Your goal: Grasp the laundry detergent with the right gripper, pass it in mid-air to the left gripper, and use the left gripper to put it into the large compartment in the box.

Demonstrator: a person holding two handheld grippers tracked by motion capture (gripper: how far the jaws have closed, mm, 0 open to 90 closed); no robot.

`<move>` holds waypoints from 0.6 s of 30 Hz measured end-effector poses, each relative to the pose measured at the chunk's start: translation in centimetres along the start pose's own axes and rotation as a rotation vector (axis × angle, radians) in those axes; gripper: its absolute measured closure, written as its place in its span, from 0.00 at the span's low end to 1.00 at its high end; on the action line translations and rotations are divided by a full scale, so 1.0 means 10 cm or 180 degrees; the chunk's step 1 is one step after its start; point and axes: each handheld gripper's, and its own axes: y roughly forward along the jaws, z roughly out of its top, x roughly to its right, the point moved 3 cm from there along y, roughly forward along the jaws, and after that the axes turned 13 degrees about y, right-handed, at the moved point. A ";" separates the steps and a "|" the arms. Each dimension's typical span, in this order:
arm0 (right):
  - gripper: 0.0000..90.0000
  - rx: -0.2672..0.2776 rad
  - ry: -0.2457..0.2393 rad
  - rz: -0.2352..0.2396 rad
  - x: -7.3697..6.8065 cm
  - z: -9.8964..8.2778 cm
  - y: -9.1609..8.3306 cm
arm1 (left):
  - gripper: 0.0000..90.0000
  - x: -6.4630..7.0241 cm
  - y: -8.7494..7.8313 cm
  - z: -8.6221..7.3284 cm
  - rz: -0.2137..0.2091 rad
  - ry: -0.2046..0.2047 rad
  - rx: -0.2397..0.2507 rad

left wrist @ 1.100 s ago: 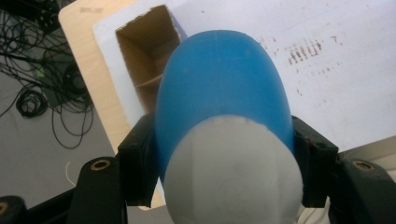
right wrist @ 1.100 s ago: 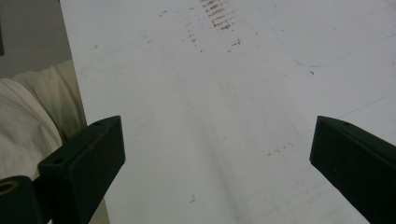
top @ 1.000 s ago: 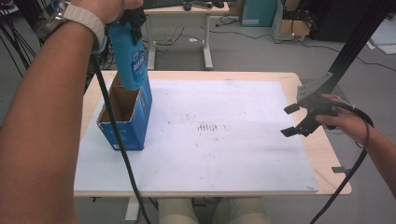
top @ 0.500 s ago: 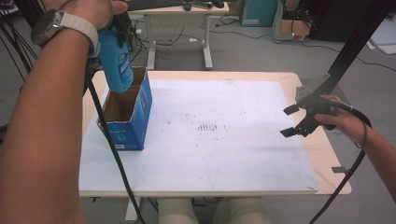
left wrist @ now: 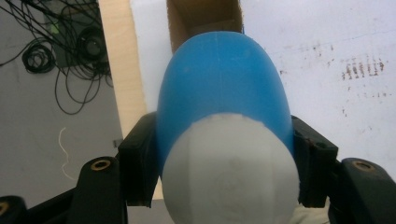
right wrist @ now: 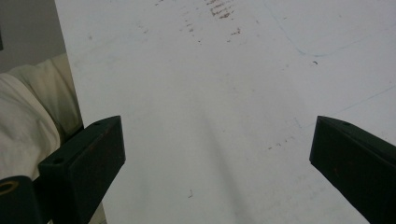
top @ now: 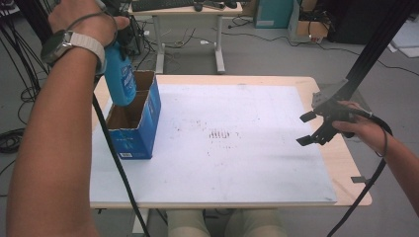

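My left gripper (left wrist: 224,154) is shut on a blue bottle (left wrist: 219,88) with a white cap (left wrist: 231,172), its jaws pressing the bottle's sides just under the cap. In the high view the bottle (top: 121,79) hangs bottom down, tilted, with its lower end at the opening of a blue cardboard box (top: 138,126) at the table's left. The box (left wrist: 205,16) stands open, brown inside. A hand covers most of the left gripper (top: 117,42) there. My right gripper (top: 305,129) hovers open over the board's right edge, nothing between its jaws (right wrist: 217,154).
A white board (top: 237,163) with faint brown marks covers the wooden table (top: 346,163). Cables lie on the floor at the left (top: 10,138). A desk (top: 188,10) stands behind the table, and a black pole (top: 375,44) rises at the right. The person's legs (top: 222,222) sit at the front edge.
The left hand has carried the blue bottle down and a little to the left, bringing its lower end to the box's opening. The right gripper has stayed where it was.
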 end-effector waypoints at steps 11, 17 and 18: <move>0.04 -0.0038 0.0016 -0.0007 0.01 -0.03 0.01 | 0.42 -0.03 0.21 -0.01 -0.0008 -0.0038 -0.0013; 0.04 -0.0051 -0.0004 0.0003 0.00 -0.03 0.01 | 0.42 -0.04 0.35 -0.04 -0.0007 -0.0044 0.0003; 0.04 -0.0048 -0.0006 0.0003 0.00 -0.03 0.01 | 0.42 -0.04 0.37 -0.04 -0.0004 -0.0040 -0.0004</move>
